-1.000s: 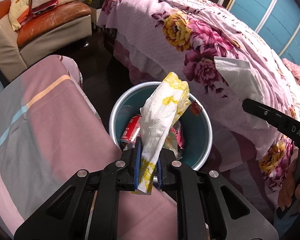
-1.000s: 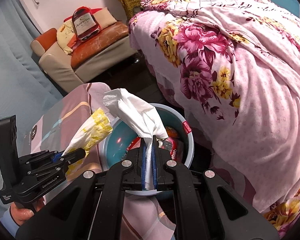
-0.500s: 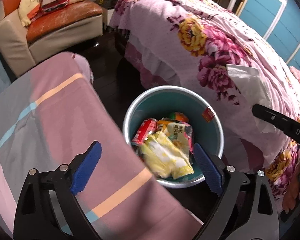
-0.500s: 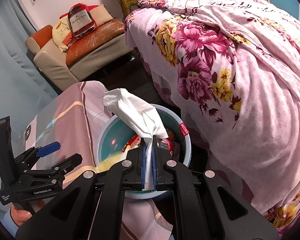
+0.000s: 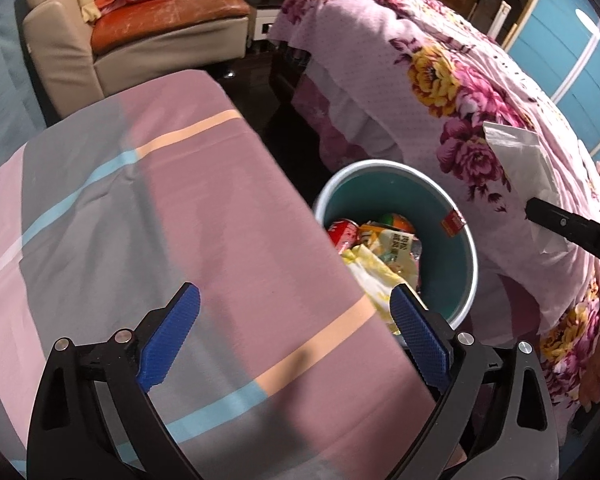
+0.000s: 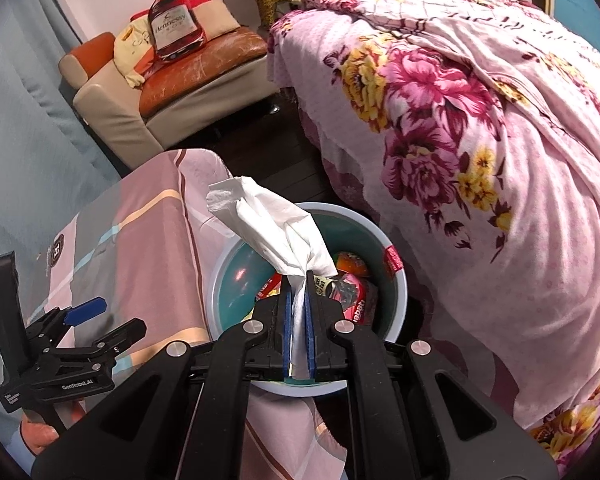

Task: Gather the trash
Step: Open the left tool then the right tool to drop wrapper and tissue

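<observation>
The right gripper (image 6: 298, 334) is clenched on a white tissue (image 6: 274, 228) held above the teal bin (image 6: 400, 304) (already part-full). The left gripper (image 5: 296, 336), jaws spread and empty, hangs beside the bin. Next, I'd say: let go.

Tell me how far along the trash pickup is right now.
Done: a yellow-and-white wrapper lies in the teal bin with a red can, and the left tool is open and empty. In hand: the right tool clamps a white tissue above the bin. Left: releasing that tissue.
</observation>
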`<state>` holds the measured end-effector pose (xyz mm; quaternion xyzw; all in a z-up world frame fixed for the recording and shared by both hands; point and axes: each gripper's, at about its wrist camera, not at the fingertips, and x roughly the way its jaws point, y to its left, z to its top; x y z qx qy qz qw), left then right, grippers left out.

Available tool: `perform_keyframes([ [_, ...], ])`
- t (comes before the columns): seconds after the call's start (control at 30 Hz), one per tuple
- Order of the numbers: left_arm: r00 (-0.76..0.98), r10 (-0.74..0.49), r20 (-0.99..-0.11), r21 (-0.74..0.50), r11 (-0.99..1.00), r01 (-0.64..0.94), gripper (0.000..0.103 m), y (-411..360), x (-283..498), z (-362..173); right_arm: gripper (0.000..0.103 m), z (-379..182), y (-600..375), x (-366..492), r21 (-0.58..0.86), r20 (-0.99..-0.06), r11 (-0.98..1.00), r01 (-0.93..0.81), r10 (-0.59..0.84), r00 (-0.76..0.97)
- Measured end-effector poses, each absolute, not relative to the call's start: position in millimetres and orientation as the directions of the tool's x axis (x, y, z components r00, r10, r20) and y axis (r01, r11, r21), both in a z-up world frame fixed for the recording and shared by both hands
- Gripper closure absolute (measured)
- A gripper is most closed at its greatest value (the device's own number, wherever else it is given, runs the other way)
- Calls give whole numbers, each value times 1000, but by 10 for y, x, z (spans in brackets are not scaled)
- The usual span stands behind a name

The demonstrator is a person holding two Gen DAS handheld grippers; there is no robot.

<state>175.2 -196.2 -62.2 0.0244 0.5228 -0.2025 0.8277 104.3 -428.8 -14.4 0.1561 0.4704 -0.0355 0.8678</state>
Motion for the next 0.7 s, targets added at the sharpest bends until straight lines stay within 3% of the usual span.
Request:
perform_keyframes([
  [0.53, 377, -315, -871, -194, 925, 326, 7, -1604, 1784, -695, 93, -352, -4004, 1326, 155, -875, 964, 215, 33, 483],
  [0.6, 370, -322, -872, -201, 923, 328, 7, -1584, 1795, -710, 73, -382, -4001, 1347, 154, -878, 963, 222, 30, 478],
  [0.63, 368, -324, -872, -204, 922, 329, 7, -1575, 1803, -715, 57, -387, -3998, 1350, 152, -877, 962, 226, 26, 480],
  [0.7, 370, -323, -871, -204, 923, 326, 6, -1567, 1804, -717, 50, -393, -3987, 1357, 146, -876, 963, 227, 19, 482],
])
